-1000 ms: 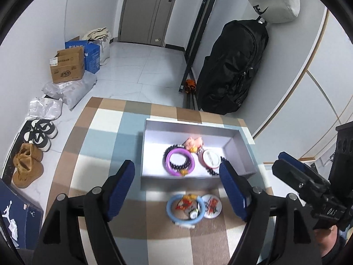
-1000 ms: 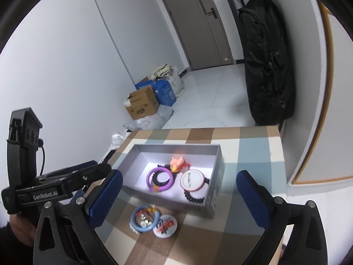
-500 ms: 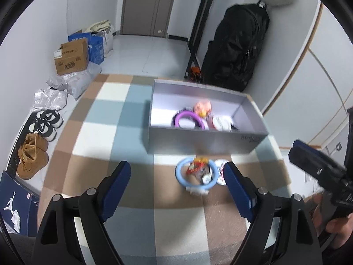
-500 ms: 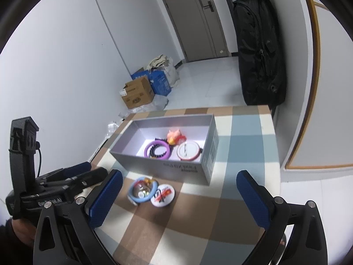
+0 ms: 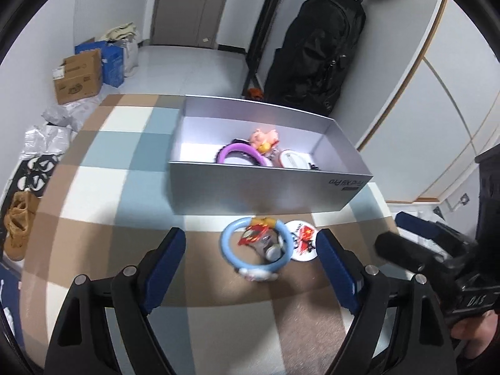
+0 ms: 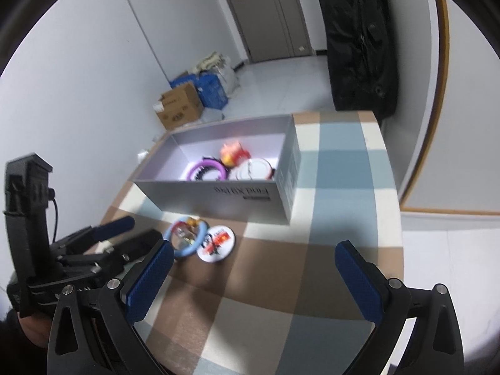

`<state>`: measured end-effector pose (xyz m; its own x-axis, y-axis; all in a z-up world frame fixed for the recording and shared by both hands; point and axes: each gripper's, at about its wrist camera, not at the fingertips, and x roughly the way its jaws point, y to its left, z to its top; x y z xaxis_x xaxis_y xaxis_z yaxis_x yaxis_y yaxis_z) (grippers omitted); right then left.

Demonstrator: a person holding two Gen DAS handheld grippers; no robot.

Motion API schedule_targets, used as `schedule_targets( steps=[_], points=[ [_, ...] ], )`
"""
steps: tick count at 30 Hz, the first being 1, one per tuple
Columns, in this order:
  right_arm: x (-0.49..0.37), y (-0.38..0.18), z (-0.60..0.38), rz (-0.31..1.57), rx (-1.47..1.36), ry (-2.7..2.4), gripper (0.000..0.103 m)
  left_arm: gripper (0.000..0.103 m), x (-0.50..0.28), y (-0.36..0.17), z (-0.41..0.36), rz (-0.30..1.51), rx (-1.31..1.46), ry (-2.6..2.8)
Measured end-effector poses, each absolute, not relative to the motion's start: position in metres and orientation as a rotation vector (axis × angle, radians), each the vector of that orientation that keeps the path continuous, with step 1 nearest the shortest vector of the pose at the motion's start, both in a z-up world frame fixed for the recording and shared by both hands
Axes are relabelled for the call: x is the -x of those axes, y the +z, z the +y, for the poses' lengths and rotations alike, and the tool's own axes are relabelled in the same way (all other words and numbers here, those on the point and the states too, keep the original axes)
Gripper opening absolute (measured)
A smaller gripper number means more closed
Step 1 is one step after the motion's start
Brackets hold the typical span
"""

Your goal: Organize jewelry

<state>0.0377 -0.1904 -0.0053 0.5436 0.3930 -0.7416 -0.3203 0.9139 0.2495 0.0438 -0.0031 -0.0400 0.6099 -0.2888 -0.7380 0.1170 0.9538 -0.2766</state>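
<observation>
Blue rubber pads line both grippers, and both sets of jaws stand wide apart with nothing between them. The left gripper (image 5: 250,262) hangs low over the checked tablecloth (image 5: 93,193), angled forward and down, its two pads flanking the light-blue bracelet (image 5: 254,250) that lies on the cloth just in front of the grey box (image 5: 265,190). A small red-and-yellow charm (image 5: 256,232) and a metal piece sit inside the bracelet's ring. Touching the ring on its right side is a white round badge (image 5: 301,240) with a red and black print; the left gripper's right pad is just beside it.

The right gripper (image 6: 250,278) is held further to the right and a little back, pointing across the table toward the box; only bare cloth lies between its pads. In its view the left gripper's body shows at the left edge, with the person's hand (image 6: 34,328) wrapped around the handle below. In the left view the right gripper's black body shows at the right edge, apart from the left gripper.

Inside the box lie a purple bracelet (image 5: 240,151), a black beaded bracelet partly hidden behind it, a pink and orange trinket (image 5: 264,139) and a white round piece (image 5: 295,160), all crowded toward the near wall.
</observation>
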Motion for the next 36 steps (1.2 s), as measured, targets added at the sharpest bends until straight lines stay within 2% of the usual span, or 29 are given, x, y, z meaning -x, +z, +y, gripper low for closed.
schedule_targets(
  steps=[1,3,5,10,12,17,36],
  points=[
    [-0.038,-0.006,-0.191,0.905,-0.087,0.423,0.103,0.073,-0.046,-0.041,-0.004,0.891,0.205,-0.239],
    [-0.039,-0.008,-0.193,0.912,-0.092,0.416,0.103,0.056,-0.051,-0.044,-0.004,0.91,0.218,-0.253],
    [-0.041,-0.009,-0.195,0.919,-0.1,0.411,0.103,0.047,-0.054,-0.046,-0.003,0.916,0.231,-0.256],
    [-0.044,-0.012,-0.198,0.935,-0.121,0.406,0.103,0.045,-0.056,-0.046,-0.01,0.916,0.196,-0.262],
    [-0.044,-0.013,-0.197,0.938,-0.121,0.408,0.103,0.029,-0.057,-0.047,-0.012,0.924,0.19,-0.272],
    [-0.045,-0.013,-0.193,0.941,-0.113,0.414,0.103,0.011,-0.057,-0.051,-0.016,0.957,0.158,-0.282],
    [-0.047,-0.012,-0.191,0.94,-0.114,0.406,0.103,0.008,-0.056,-0.047,0.016,0.981,0.42,-0.336]
  ],
)
